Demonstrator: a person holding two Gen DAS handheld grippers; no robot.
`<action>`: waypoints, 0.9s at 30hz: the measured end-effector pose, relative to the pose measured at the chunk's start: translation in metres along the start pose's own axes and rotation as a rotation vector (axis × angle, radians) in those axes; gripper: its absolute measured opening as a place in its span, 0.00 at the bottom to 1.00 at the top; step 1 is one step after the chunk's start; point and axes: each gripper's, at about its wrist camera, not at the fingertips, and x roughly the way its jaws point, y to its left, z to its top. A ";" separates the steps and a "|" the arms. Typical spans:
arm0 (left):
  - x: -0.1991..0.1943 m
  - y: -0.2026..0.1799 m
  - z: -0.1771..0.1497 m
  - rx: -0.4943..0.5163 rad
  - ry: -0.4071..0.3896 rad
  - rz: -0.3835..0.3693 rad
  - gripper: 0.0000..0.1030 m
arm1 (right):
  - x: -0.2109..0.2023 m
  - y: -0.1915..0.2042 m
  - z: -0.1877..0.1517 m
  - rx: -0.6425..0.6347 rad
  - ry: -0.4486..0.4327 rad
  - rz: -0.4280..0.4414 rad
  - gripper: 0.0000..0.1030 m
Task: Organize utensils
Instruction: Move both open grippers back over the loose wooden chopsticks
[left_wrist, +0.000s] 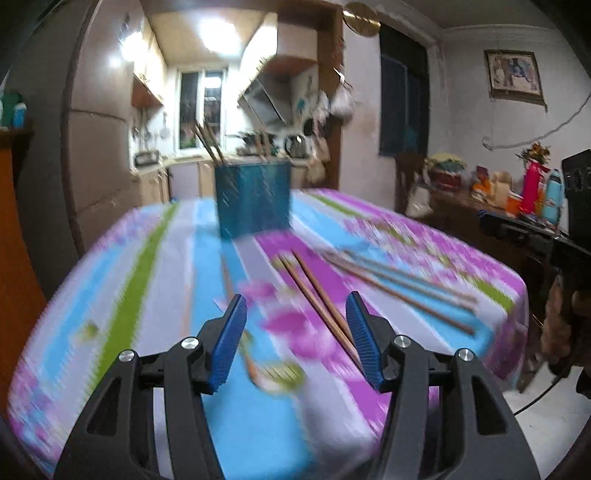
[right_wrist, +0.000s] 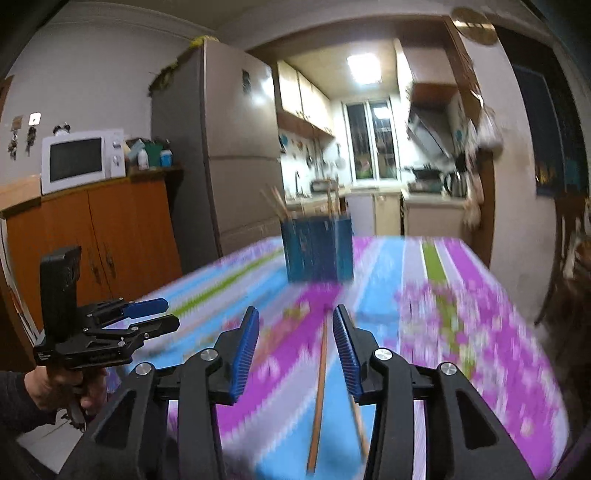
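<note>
A blue utensil holder (left_wrist: 254, 199) stands at the far side of the table, with several chopsticks standing in it; it also shows in the right wrist view (right_wrist: 318, 249). A pair of brown chopsticks (left_wrist: 317, 299) lies on the striped tablecloth (left_wrist: 155, 280), its near end between my left gripper's open fingers. More chopsticks (left_wrist: 402, 284) lie to the right. My left gripper (left_wrist: 297, 306) is open and empty above the cloth. My right gripper (right_wrist: 295, 319) is open and empty, above chopsticks (right_wrist: 320, 380) lying on the cloth. The left gripper (right_wrist: 147, 314) also shows at the left of the right wrist view.
The table's near and right edges (left_wrist: 513, 317) drop off to the floor. A side table with bottles and jars (left_wrist: 517, 192) stands to the right. An orange cabinet (right_wrist: 99, 229) with a microwave (right_wrist: 81, 160) and a fridge (right_wrist: 229, 147) stand to the left.
</note>
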 end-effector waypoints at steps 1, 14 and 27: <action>0.001 -0.005 -0.007 0.004 0.009 -0.010 0.52 | 0.000 0.001 -0.009 0.000 0.011 -0.005 0.41; 0.016 -0.043 -0.054 0.087 0.046 -0.014 0.29 | 0.004 0.003 -0.072 -0.022 0.108 -0.039 0.31; 0.008 -0.031 -0.058 0.082 0.028 0.059 0.22 | 0.011 0.000 -0.082 -0.026 0.101 -0.054 0.24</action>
